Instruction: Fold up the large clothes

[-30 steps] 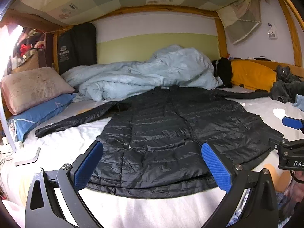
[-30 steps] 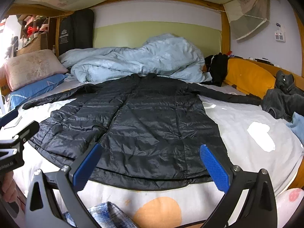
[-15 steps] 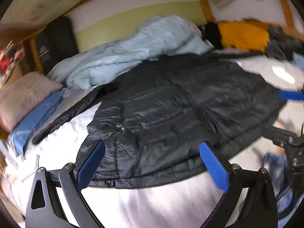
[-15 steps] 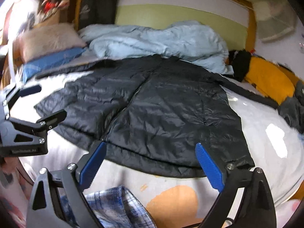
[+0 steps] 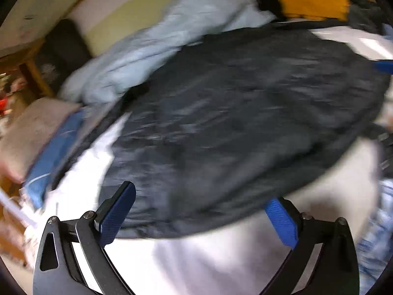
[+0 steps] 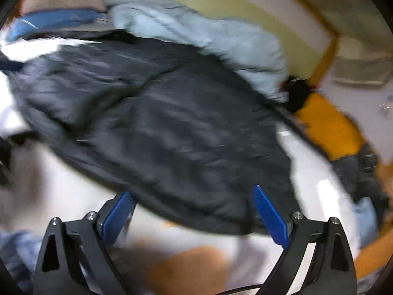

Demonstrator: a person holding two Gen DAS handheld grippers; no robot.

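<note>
Black puffer coat spread flat on the bed; my left gripper and right gripper hang released near its hem. Risk: slick shell slipping a shallow pinch. Only the left view shows the sleeve toward the pillow.

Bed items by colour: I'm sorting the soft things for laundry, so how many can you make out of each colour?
Black: 1, the puffer coat
Light blue: 1, the duvet
Blue: 1, the pillow
Beige: 1, the pillow
Orange: 1, the cushion
Total: 5. The dark heap beyond the cushion is too blurred to count.
</note>
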